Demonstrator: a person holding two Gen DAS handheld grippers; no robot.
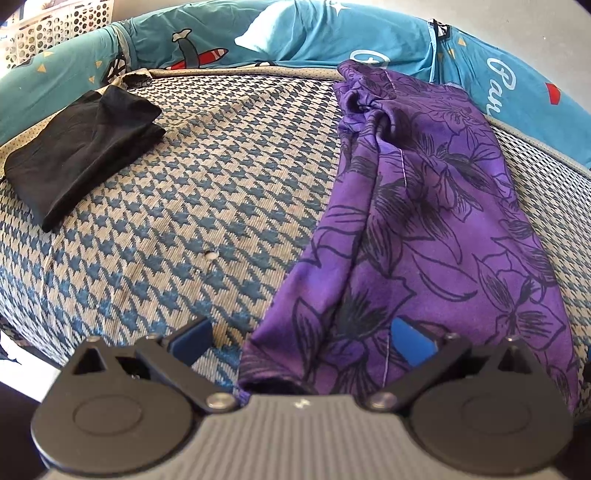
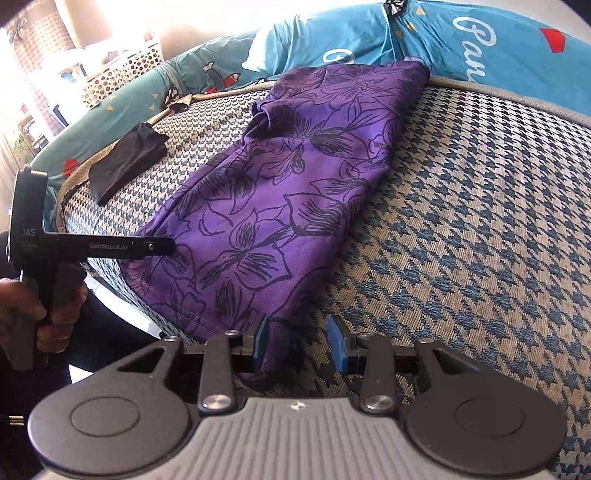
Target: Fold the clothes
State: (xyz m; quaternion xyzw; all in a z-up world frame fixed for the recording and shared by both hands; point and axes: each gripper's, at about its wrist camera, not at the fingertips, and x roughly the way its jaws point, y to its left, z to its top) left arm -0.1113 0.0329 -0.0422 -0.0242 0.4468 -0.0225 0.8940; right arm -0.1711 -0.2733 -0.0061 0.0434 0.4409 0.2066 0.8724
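Parted fingers of both grippers empty over long, rumpled purple floral garment.

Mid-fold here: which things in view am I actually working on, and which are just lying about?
In the job:
purple floral garment
left gripper
right gripper
folded black garment

Lying about:
teal printed bedding
perforated white basket
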